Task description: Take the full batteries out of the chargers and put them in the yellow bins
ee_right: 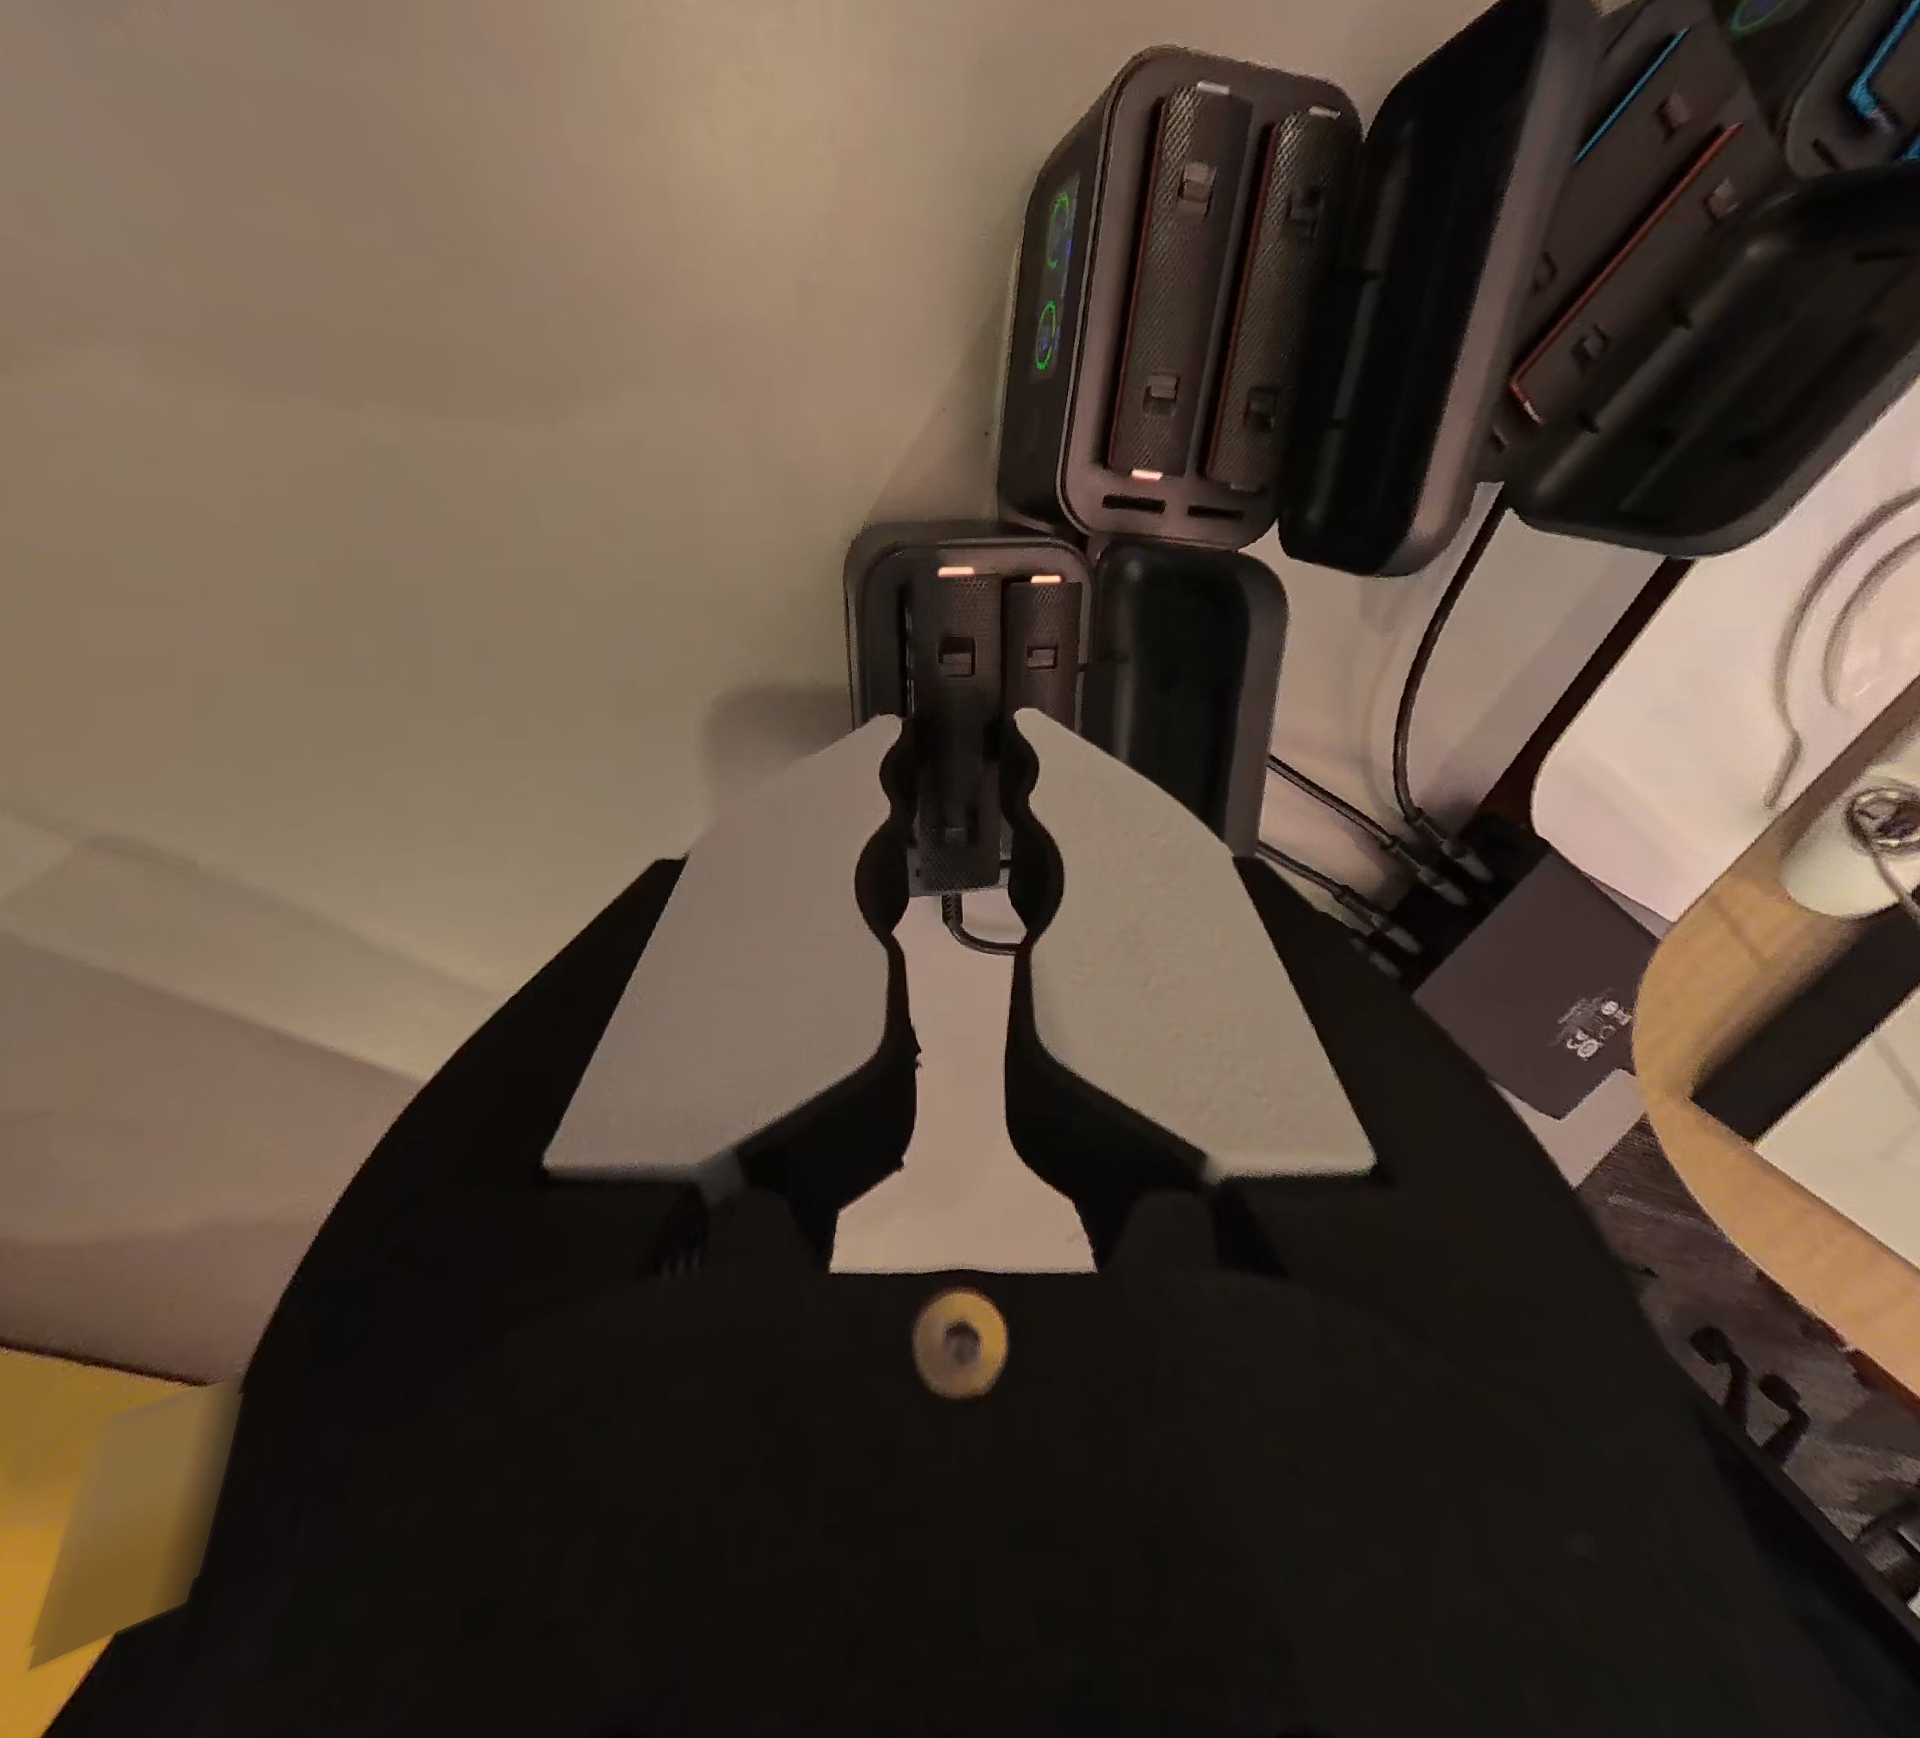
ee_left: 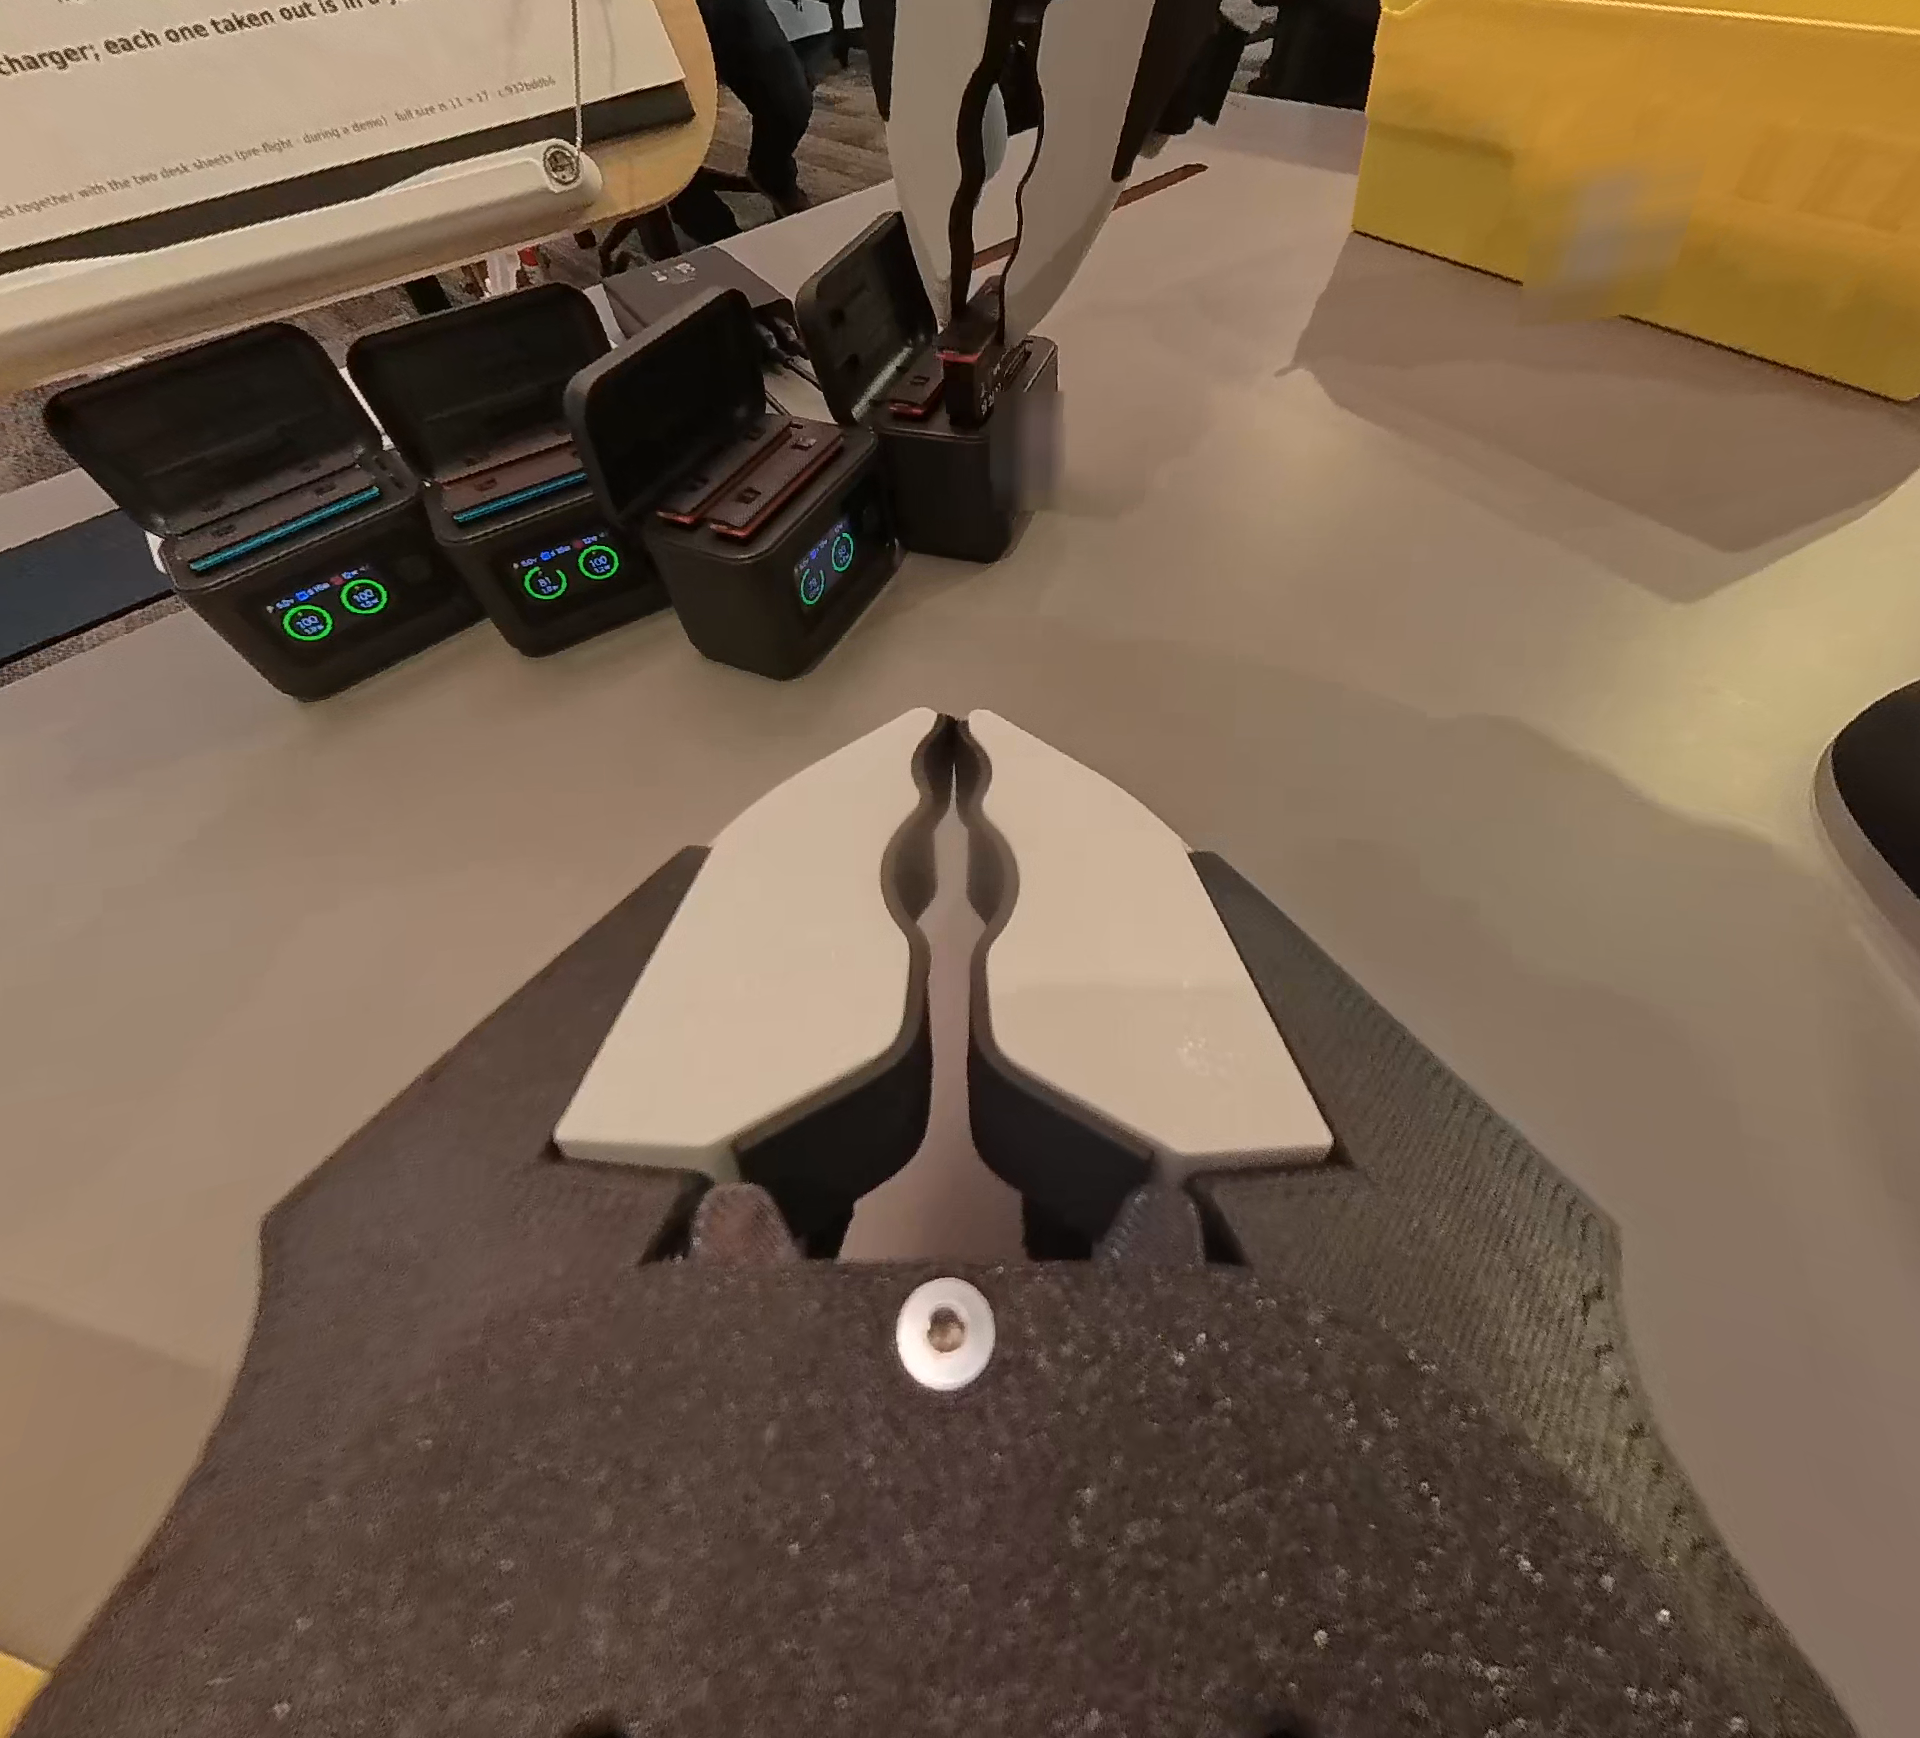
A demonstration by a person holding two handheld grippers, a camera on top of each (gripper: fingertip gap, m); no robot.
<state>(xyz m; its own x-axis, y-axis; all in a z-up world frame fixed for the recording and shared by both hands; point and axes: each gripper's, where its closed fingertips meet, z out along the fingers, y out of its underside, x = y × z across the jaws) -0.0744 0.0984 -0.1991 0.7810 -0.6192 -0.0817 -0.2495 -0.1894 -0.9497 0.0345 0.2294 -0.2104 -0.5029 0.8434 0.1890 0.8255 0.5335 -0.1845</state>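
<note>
Several black chargers with open lids stand in a row on the grey table (ee_left: 1247, 649). My right gripper (ee_right: 956, 732) comes down from above and is shut on a black battery (ee_right: 948, 821) that sticks partly up out of the rightmost charger (ee_right: 883, 618). The left wrist view shows this too: the right gripper (ee_left: 982, 317), the battery with a red band (ee_left: 971, 384) and that charger (ee_left: 961, 483). A second battery (ee_right: 1042, 639) sits in the slot beside it. My left gripper (ee_left: 951, 727) is shut and empty, low over the table in front of the row. A yellow bin (ee_left: 1662, 130) stands at the right.
The other chargers (ee_left: 769, 566) (ee_left: 312, 587) show green rings on their screens and hold batteries. A sign board on a wooden stand (ee_left: 312, 78) rises behind them. A black power adapter (ee_right: 1538, 1002) with cables lies behind the row. A dark round object (ee_left: 1881, 784) is at the right edge. About 20 cm separates my left fingertips from my right. From my right tips it is roughly 25 cm to the black power adapter (ee_right: 1538, 1002); from my left, 40 cm.
</note>
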